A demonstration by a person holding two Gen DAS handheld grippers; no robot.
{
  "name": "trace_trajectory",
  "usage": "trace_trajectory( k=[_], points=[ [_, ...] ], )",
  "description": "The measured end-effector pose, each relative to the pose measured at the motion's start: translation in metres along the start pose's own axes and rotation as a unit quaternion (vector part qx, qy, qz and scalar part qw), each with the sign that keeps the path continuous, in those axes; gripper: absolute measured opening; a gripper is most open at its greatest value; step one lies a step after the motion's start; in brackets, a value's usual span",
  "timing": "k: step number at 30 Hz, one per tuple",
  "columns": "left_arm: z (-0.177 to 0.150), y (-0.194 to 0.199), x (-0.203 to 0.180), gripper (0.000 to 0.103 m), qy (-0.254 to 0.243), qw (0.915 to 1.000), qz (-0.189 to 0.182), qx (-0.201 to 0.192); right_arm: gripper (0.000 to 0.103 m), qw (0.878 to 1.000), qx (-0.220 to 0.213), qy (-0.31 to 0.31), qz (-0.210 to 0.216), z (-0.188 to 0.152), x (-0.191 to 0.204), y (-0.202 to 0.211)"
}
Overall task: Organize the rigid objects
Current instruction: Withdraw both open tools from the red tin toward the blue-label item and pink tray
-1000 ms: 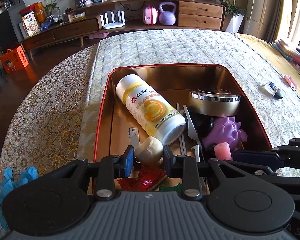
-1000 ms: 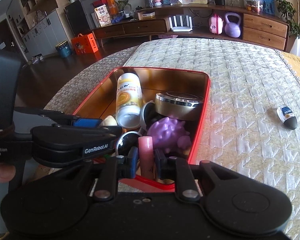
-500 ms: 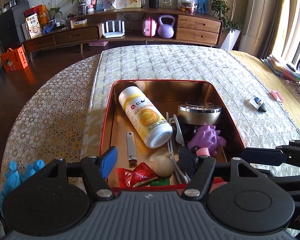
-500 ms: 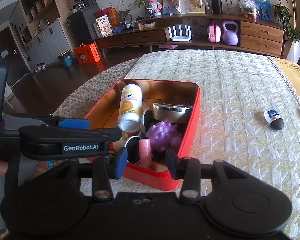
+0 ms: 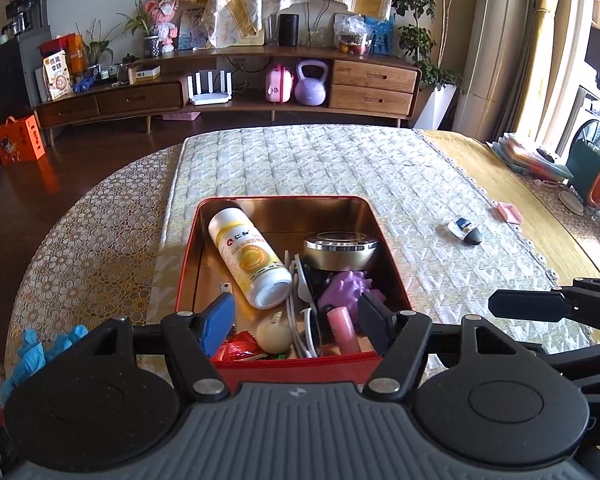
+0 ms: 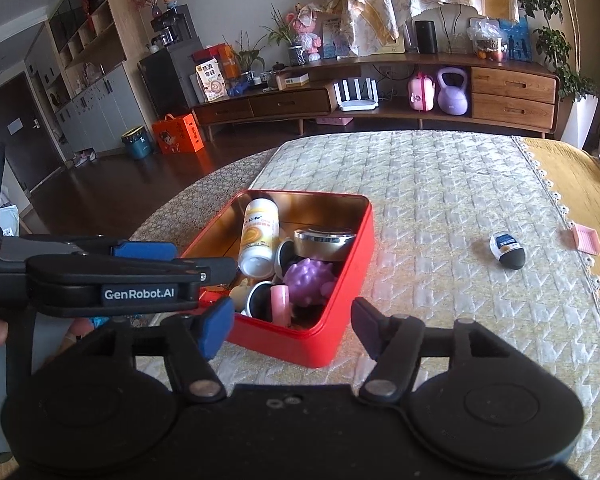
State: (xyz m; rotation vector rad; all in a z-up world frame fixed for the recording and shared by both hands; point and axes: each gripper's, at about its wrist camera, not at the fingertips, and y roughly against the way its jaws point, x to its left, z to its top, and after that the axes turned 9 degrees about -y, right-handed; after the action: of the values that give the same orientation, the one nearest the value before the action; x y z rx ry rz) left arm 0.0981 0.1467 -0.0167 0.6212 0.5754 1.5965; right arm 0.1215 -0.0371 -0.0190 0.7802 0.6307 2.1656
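A red tin box (image 5: 186, 264) (image 6: 340, 280) sits on the quilted table. It holds a white and yellow bottle (image 5: 250, 258) (image 6: 258, 236), a round metal tin (image 5: 340, 250) (image 6: 324, 242), a purple spiky toy (image 5: 346, 290) (image 6: 310, 278), a pink tube (image 5: 342, 328) (image 6: 280, 304), a cream ball (image 5: 274, 334) and a red wrapper (image 5: 236, 350). My left gripper (image 5: 296, 320) is open and empty above the box's near edge. My right gripper (image 6: 292, 326) is open and empty, just in front of the box.
A small black and white object (image 5: 466, 232) (image 6: 508, 250) and a pink piece (image 5: 508, 213) (image 6: 586, 239) lie on the table to the right. Blue gloves (image 5: 40, 348) lie at the left edge. A wooden sideboard (image 5: 228, 92) stands behind.
The left gripper let go of the cream ball and the right let go of the pink tube; both opened and pulled back and up from the box.
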Motion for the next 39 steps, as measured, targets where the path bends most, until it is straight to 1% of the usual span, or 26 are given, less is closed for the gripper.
trace_trajectory(
  k=[2, 4, 5, 8, 10, 12, 13, 14, 16, 18, 22, 25, 32, 39],
  points=[
    [0.002, 0.004, -0.007, 0.068, -0.003, 1.0, -0.005, -0.005, 0.07, 1.0, -0.006, -0.001, -0.004, 0.0, -0.006, 0.009],
    [0.004, 0.008, -0.016, 0.072, -0.005, 0.9999, -0.01, -0.009, 0.077, 1.0, -0.012, 0.0, -0.008, -0.001, -0.011, 0.016],
    [0.005, 0.009, -0.02, 0.073, -0.007, 0.9998, -0.012, -0.012, 0.079, 1.0, -0.014, 0.0, -0.011, -0.001, -0.014, 0.019],
    [0.007, 0.012, -0.035, 0.074, -0.015, 0.9996, -0.018, -0.015, 0.086, 0.999, -0.023, -0.001, -0.022, -0.002, -0.025, 0.029],
    [0.009, 0.012, -0.045, 0.074, -0.019, 0.9994, -0.022, -0.017, 0.093, 0.999, -0.032, -0.005, -0.036, -0.004, -0.034, 0.037],
    [0.011, 0.011, -0.058, 0.077, -0.023, 0.9992, -0.025, -0.018, 0.097, 0.998, -0.039, -0.009, -0.046, -0.004, -0.042, 0.043],
    [0.012, 0.01, -0.064, 0.078, -0.026, 0.9991, -0.025, -0.019, 0.1, 0.998, -0.041, -0.011, -0.053, -0.005, -0.047, 0.045],
    [0.012, 0.009, -0.069, 0.078, -0.029, 0.999, -0.026, -0.021, 0.101, 0.997, -0.045, -0.012, -0.058, -0.005, -0.053, 0.049],
    [0.015, 0.005, -0.081, 0.079, -0.032, 0.9988, -0.03, -0.023, 0.102, 0.997, -0.047, -0.017, -0.067, -0.006, -0.066, 0.053],
    [0.017, 0.001, -0.093, 0.082, -0.032, 0.9987, -0.033, -0.022, 0.102, 0.995, -0.051, -0.021, -0.08, -0.006, -0.078, 0.057],
    [0.022, -0.009, -0.118, 0.083, -0.035, 0.9983, -0.041, -0.022, 0.103, 0.993, -0.057, -0.031, -0.1, -0.006, -0.105, 0.066],
    [0.028, -0.021, -0.135, 0.083, -0.041, 0.9984, -0.037, -0.015, 0.103, 0.991, -0.06, -0.033, -0.115, -0.005, -0.126, 0.071],
    [0.044, -0.05, -0.157, 0.083, -0.027, 0.9989, -0.038, 0.0, 0.103, 0.987, -0.064, -0.051, -0.138, 0.005, -0.178, 0.078],
    [0.062, -0.085, -0.177, 0.083, -0.03, 0.999, -0.03, 0.017, 0.103, 0.984, -0.065, -0.043, -0.158, 0.025, -0.221, 0.068]
  ],
)
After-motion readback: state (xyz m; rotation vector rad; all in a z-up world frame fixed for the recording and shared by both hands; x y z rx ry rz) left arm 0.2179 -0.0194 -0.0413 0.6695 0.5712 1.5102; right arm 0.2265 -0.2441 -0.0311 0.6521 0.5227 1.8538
